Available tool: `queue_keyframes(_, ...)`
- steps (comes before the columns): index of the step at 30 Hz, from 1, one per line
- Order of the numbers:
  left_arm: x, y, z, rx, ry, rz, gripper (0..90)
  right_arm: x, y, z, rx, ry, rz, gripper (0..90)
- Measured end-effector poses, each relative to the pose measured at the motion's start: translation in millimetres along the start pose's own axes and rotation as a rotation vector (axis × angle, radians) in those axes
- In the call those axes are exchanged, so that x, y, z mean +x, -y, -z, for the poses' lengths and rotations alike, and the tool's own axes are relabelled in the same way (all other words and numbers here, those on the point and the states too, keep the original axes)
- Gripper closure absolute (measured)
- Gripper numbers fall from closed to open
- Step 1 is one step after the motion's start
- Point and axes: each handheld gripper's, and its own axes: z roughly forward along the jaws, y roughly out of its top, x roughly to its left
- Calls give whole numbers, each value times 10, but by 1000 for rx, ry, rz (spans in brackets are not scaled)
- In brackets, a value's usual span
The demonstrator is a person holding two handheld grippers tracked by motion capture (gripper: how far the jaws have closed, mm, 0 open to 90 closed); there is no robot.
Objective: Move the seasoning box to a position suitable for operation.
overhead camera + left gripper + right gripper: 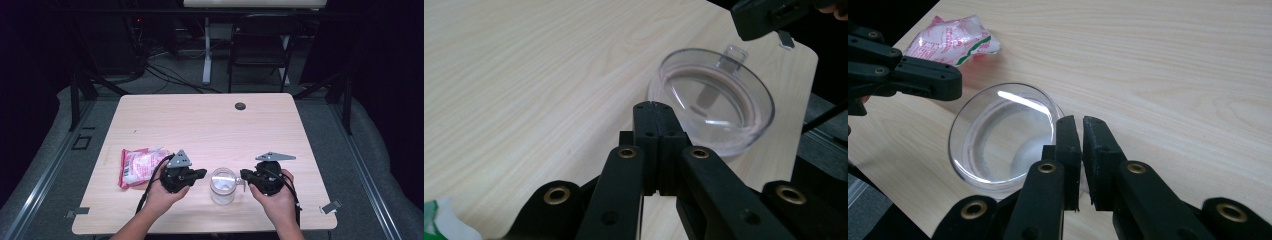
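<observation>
Pale wood table (210,125) under my cameras, with everything along its near edge. The pink bag (138,165) lies toward the near left corner. My left claw (200,174) sits just right of it, jaws pressed together on nothing, tips close to the jar (222,185). The clear jar stands upright and open between both claws, near the middle of the near edge. My right claw (243,175) points at the jar's rim from the other side, jaws nearly together, a thin slit between them, holding nothing.

clear jar (222,185) blocking the gap between both tools, pink packet (137,166) crowding near-left, far tabletop (210,120) open
</observation>
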Motion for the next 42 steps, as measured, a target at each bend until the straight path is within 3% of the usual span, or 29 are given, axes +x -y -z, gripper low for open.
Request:
queue_keyframes(3,-24,13,-7,19,32,-35,900,-30,25,-15,4,-37,-28,835)
queue_keyframes(5,-43,35,-30,38,30,-47,900,-56,49,-34,16,-49,-50,835)
queue_keyframes(10,-48,70,-81,46,32,-31,900,-83,68,-46,20,-61,-69,838)
queue_keyframes(27,-109,163,-128,79,55,-24,900,-100,28,-135,-10,-63,-62,843)
queue_keyframes(32,-132,169,-118,75,63,-23,900,-67,7,-105,11,-26,-34,829)
queue_keyframes(42,-158,166,-108,64,52,-36,900,-84,32,-85,15,-48,-58,837)
